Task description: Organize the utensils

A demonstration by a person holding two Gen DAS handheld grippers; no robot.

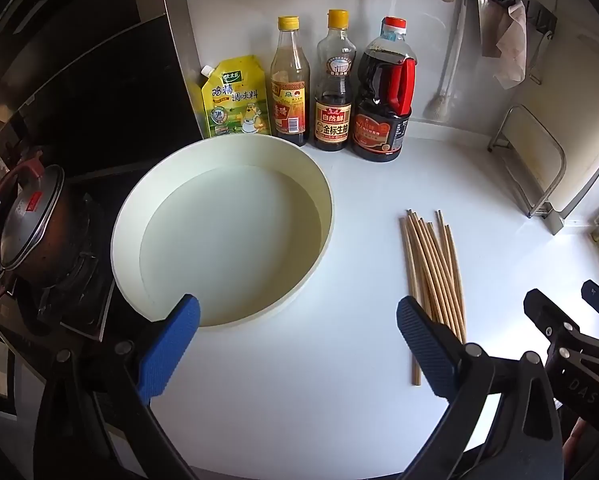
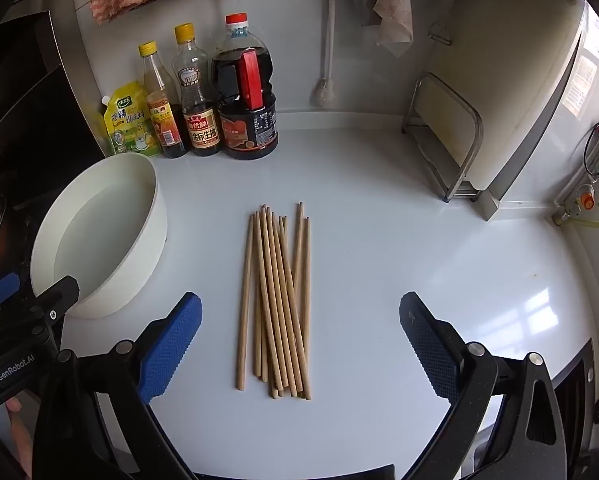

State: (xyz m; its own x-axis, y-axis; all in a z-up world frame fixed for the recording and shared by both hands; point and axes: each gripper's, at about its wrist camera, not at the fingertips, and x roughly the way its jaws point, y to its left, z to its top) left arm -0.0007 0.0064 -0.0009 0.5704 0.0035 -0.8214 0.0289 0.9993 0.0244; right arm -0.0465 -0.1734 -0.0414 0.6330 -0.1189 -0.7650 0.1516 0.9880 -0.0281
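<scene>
Right wrist view: right gripper (image 2: 300,338) hangs over the counter w/ fingers spread wide, gripping nothing. Chopsticks (image 2: 277,300) lie in a loose bundle on the countertop (image 2: 419,260), lined up roughly w/ the gripper axis, their near ends between the two blue pads (image 2: 171,344) in the picture. Bundle is not tidy: a few sticks cross, one lies slightly apart on the left side.

Left wrist view: left gripper (image 1: 298,342) also spread and empty, aimed between the round tray (image 1: 327,216) and the chopsticks (image 1: 433,272). Tray is cream-coloured, shallow, nothing in it (looks like the likely destination, but that's a guess from the task).

Step in hand, as I judge it: approach before first pick, nothing moved yet. Next move prob calls for lowering the right gripper onto the bundle and closing across the sticks, not along them, so the wrist may need turning. Thin round sticks on a glossy top could roll or fan out when squeezed.

Surface & room: white glossy countertop, strong window glare on the right side. At the back wall stand a yellow seasoning pouch (image 1: 235,100) and three sauce bottles (image 1: 333,92) in a row. Metal rack (image 2: 447,136) w/ a board stands back right; a brush and cloths hang from a wall rail. Stove w/ a lidded pot (image 1: 31,224) sits left of the tray.
</scene>
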